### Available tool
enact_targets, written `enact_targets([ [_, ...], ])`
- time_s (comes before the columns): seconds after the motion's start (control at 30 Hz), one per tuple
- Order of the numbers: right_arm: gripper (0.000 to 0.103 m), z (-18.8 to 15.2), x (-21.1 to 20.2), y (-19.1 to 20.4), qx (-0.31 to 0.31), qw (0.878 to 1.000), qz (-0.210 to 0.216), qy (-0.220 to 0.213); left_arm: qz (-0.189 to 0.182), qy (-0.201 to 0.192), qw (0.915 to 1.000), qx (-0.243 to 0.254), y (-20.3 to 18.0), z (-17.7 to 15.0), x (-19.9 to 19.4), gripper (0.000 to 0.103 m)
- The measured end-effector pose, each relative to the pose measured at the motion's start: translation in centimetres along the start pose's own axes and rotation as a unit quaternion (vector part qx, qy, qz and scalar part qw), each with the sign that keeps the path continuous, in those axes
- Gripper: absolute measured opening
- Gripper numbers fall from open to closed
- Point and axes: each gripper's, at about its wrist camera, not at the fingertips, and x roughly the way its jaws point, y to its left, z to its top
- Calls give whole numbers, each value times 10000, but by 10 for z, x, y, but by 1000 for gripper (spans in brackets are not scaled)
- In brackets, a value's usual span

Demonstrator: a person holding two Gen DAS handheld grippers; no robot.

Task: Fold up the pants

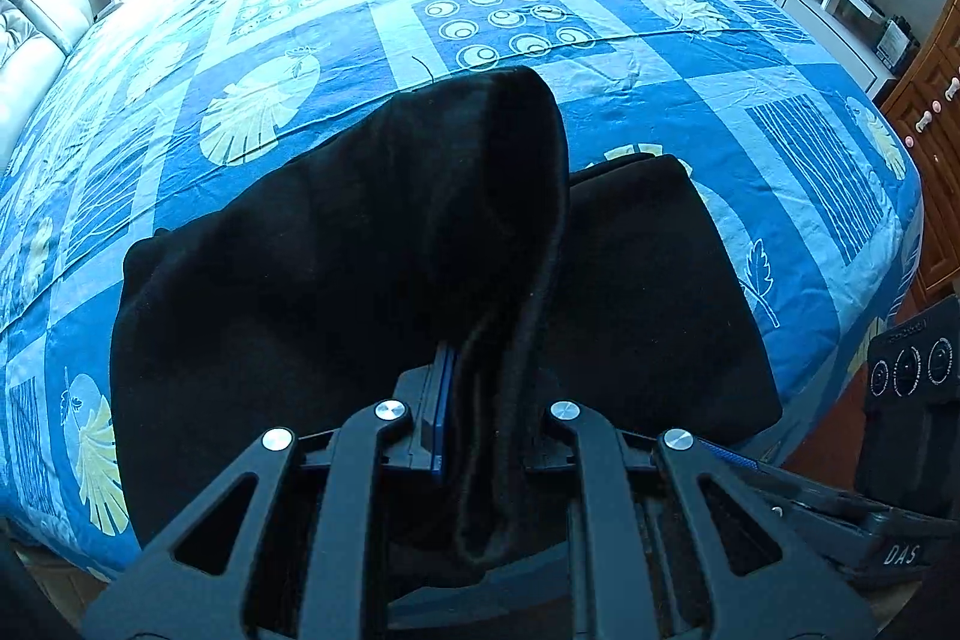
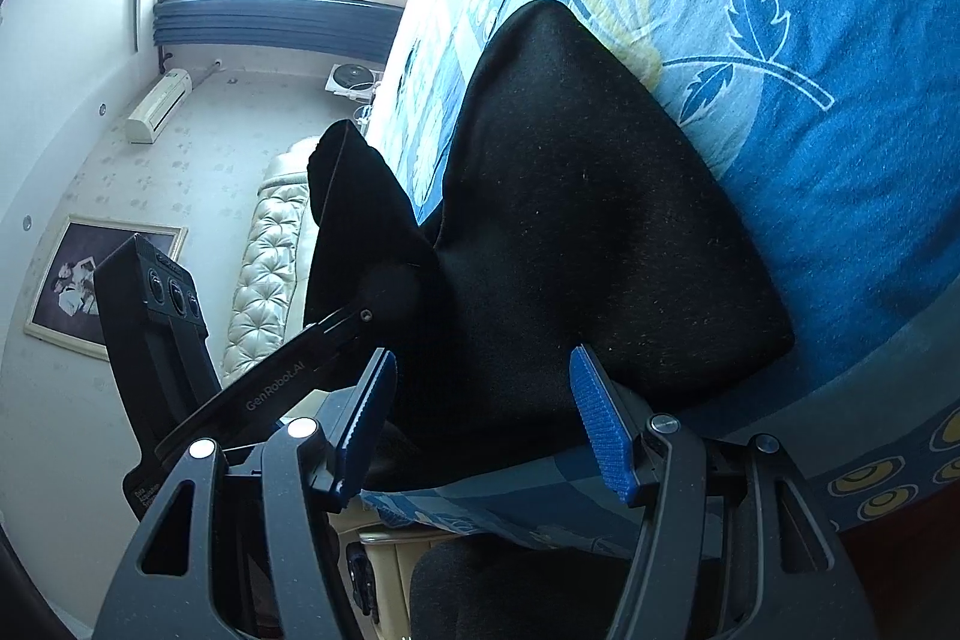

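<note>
On the bed (image 1: 660,58), near its front edge, lie black pants (image 1: 648,292). Left gripper (image 1: 486,394) pinches a raised fold of them above the bed. Right gripper (image 2: 486,418) stands half open at the bed's edge, pads either side of the cloth, not pressing.

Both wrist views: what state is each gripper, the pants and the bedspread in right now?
left gripper: shut on a bunched fold of the pants, lifted above the rest.
right gripper: open, pads apart, nothing gripped.
pants: black, partly folded, mostly lying on the bed.
bedspread: spread flat, lightly creased.
</note>
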Motion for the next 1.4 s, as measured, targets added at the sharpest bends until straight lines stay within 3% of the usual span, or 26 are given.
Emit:
enact_targets([
  [0.3,60,2,-2,-11,313,9991,281,7,201,-77,9997,141,-10,-4,10,14],
  [0.93,60,2,-7,-15,483,9980,395,26,443,-325,9978,376,-18,-9,5,19],
  [1.0,60,3,-8,-17,509,9978,410,47,500,-437,9968,442,-20,-13,-3,24],
  [1.13,60,1,-9,-16,476,9981,367,112,502,-683,9958,355,-16,-22,-26,63],
  [1.4,60,-1,-13,-6,319,9989,25,338,607,-1022,9925,283,9,-54,-72,78],
])
